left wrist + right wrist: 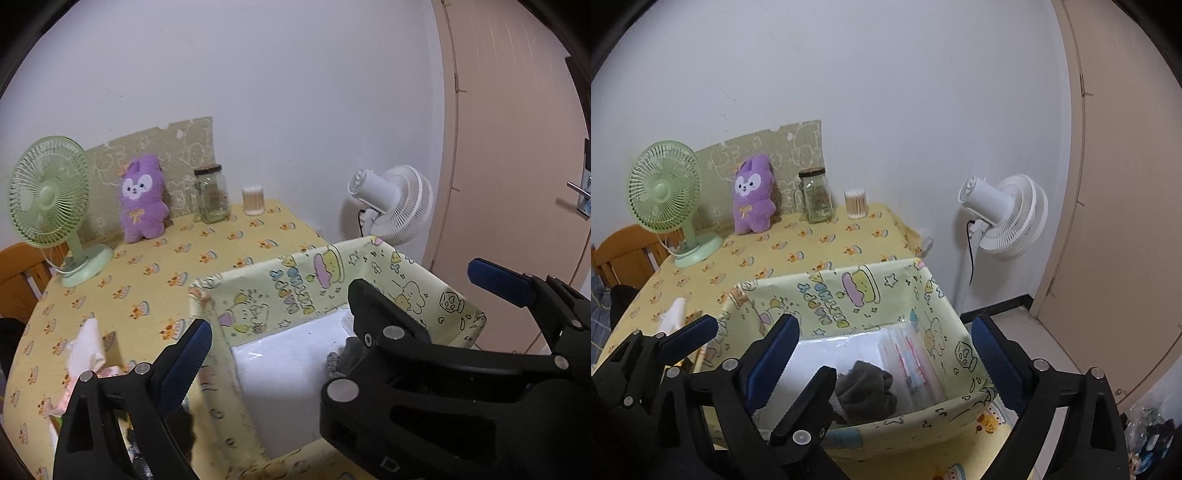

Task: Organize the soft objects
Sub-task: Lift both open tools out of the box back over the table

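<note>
Hovering over the near edge of the box (871, 295), the right gripper (886, 354) is seen with its jaws wide apart and nothing between them; the left gripper (332, 332) stands equally spread, also empty, one blue pad outside the box wall and the other above the interior. No earlier view is available, so only the present spread is noted.

Inside the box, a dark grey soft item (866, 384) lies crumpled on the white floor, just beside a flat clear packet (912, 362) against the right wall. It is judged that this item has been deposited and the release step is being completed.

For a clean finish, both grippers should be lifted straight up, so that the thin patterned walls are not snagged or the box dragged.

On the tablecloth (155, 273) to the left of the box, a pale cloth (86, 347) sits partly hidden by the left jaw; it is judged a likely next candidate.

Farther back, a purple plush rabbit (142, 199) leans upright near the wall, between a green fan (51, 195) and a glass jar (211, 194)
</note>
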